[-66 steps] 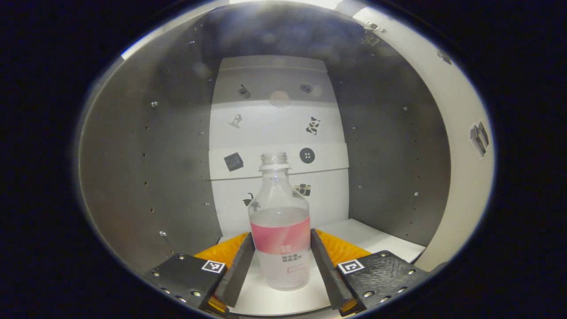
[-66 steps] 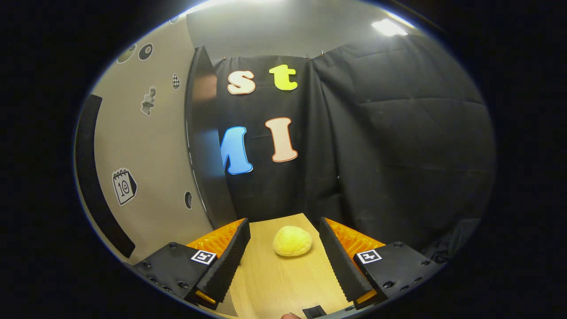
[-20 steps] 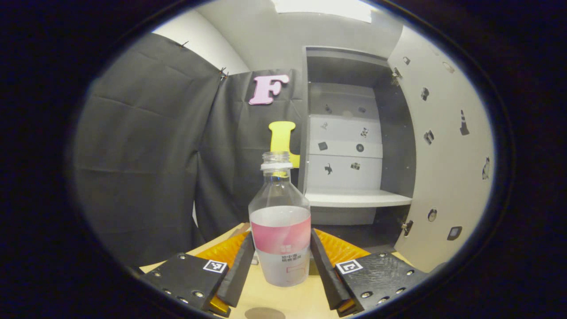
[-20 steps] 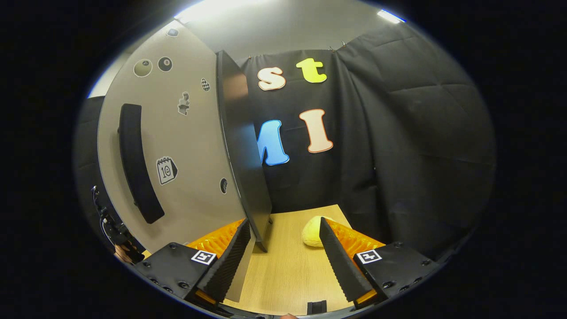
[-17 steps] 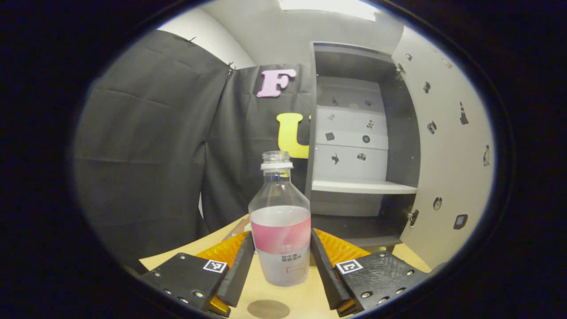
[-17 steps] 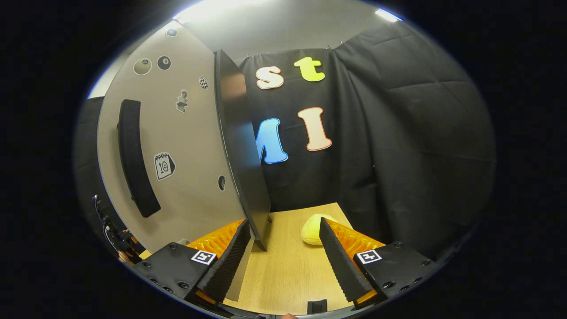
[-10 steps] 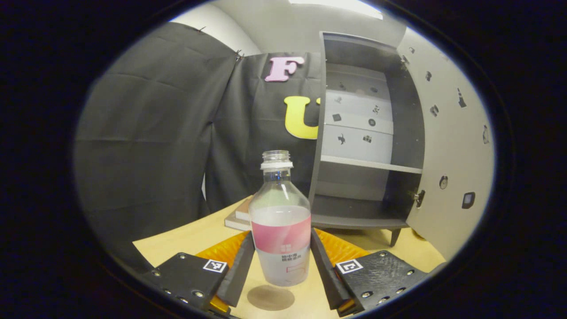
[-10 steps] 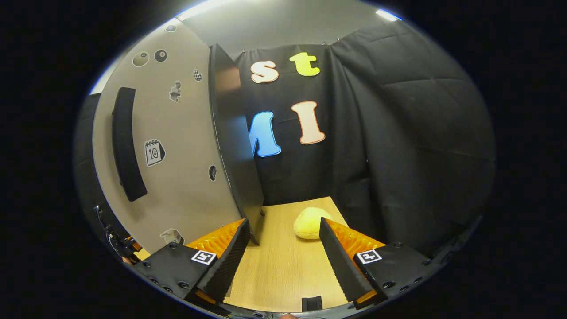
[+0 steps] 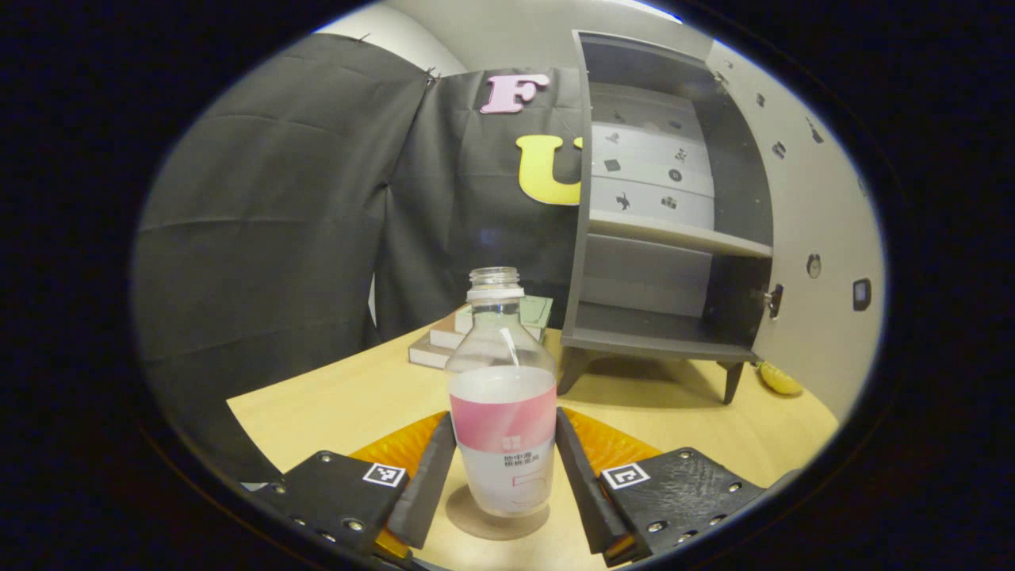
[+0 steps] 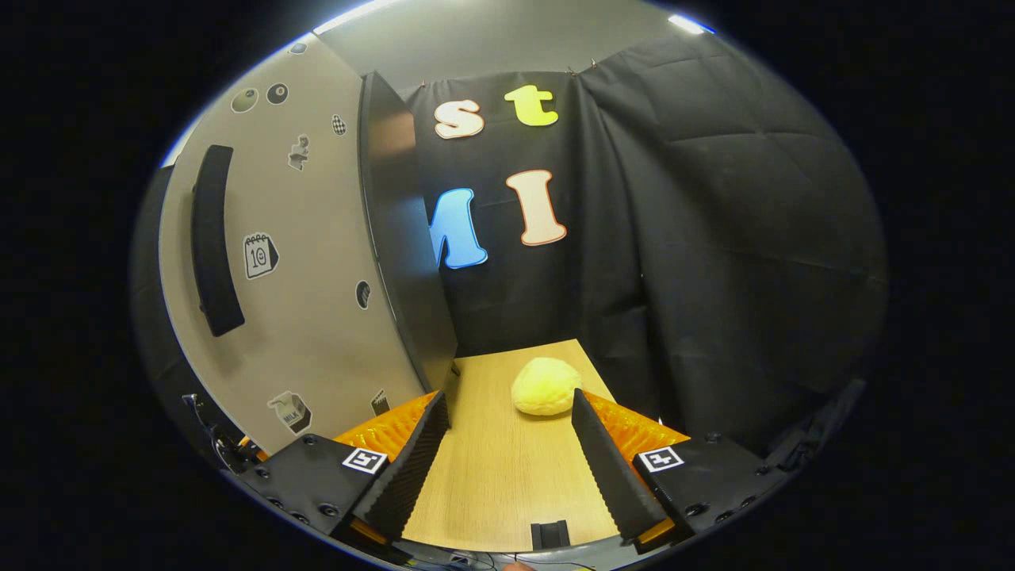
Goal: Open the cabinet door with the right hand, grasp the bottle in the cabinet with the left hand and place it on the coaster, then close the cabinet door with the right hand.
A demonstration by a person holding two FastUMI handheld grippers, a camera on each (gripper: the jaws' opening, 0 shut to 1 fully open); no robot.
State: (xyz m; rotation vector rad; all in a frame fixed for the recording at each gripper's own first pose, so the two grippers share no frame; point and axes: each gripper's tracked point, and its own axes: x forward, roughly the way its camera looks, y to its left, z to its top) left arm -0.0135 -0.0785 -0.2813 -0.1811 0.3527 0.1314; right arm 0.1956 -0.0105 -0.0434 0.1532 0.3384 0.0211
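Between the left gripper [image 9: 503,468] jaws stands the bottle [image 9: 502,400] — clamped upright, base over the coaster [image 9: 496,519]; right gripper [image 10: 507,456] jaws apart, cabinet door [image 10: 309,262] at 10 o'clock.

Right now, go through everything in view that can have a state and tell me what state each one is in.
bottle: upright, uncapped, part full, over the coaster
left gripper: shut on the bottle
right gripper: open, holding nothing
cabinet door: open
cabinet: shelves bare
books: stacked flat, closed
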